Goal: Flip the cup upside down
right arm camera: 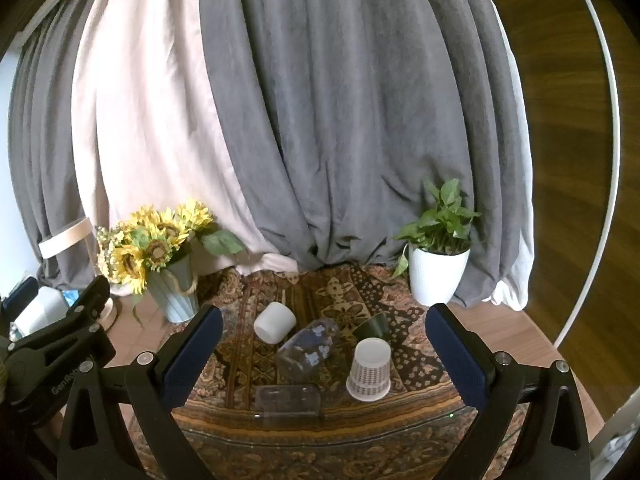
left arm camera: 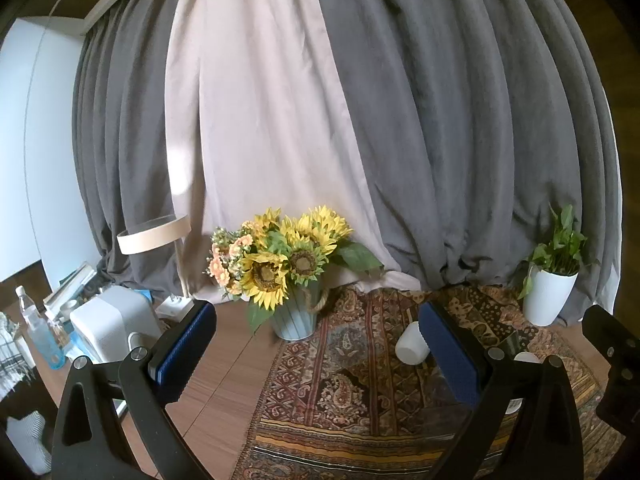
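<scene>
both grippers hover above the patterned cloth (right arm camera: 320, 432) on the table (left arm camera: 224, 360), jaws wide apart and holding nothing: left gripper (left arm camera: 316, 350), right gripper (right arm camera: 324, 350). the patterned paper cup (right arm camera: 369, 369) stands rim-down on the cloth, between a clear bottle (right arm camera: 308, 350) lying on its side and the right gripper's right finger.
</scene>
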Demonstrator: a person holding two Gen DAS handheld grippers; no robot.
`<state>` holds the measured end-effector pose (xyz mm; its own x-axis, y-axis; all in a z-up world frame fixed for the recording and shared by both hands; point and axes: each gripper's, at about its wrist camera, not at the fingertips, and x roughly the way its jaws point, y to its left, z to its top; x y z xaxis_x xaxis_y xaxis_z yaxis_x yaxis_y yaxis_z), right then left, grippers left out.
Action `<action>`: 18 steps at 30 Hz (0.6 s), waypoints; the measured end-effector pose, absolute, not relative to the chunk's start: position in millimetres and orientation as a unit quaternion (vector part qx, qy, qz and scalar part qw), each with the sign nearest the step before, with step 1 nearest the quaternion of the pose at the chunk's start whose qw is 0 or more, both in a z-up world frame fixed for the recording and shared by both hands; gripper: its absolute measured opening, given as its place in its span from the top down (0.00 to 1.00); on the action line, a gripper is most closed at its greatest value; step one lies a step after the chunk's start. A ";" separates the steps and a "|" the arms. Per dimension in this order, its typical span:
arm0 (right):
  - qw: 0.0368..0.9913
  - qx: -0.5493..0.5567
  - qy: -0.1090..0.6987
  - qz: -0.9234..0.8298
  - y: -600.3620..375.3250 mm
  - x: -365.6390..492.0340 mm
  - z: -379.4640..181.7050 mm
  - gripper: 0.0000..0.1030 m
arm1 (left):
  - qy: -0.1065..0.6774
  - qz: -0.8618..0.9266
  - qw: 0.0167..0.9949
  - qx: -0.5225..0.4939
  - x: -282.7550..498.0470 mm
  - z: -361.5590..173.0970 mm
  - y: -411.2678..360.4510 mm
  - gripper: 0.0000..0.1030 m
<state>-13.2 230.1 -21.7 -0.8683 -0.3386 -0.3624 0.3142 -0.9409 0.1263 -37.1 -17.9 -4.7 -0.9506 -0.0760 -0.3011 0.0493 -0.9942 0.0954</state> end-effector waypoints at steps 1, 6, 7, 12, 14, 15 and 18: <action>0.169 0.195 -0.031 -0.966 229.1 -14.3 -22.0 0.01 | -0.044 -0.986 0.031 0.155 -37.9 -5.7 -17.9 0.00; 0.168 0.200 -0.030 -0.965 223.1 -21.6 -22.4 0.01 | -0.047 -0.986 0.031 0.160 -47.0 -8.2 -18.8 0.00; 0.167 0.200 -0.030 -0.965 221.6 -23.3 -22.3 0.01 | -0.048 -0.985 0.031 0.161 -49.0 -8.9 -18.8 0.00; 0.166 0.210 -0.027 -0.963 209.6 -36.5 -24.8 0.01 | -0.059 -0.983 0.033 0.172 -65.3 -14.7 -19.5 0.00; 0.166 0.228 -0.026 -0.959 201.5 -47.2 -27.9 0.01 | -0.064 -0.981 0.032 0.183 -75.8 -17.6 -21.9 0.00; 0.166 0.241 -0.029 -0.956 197.4 -53.5 -30.8 0.01 | -0.064 -0.980 0.033 0.186 -80.1 -18.7 -22.4 0.00; 0.181 0.294 -0.046 -0.937 186.0 -77.0 -43.8 0.01 | -0.065 -0.976 0.029 0.204 -100.2 -24.5 -27.4 0.00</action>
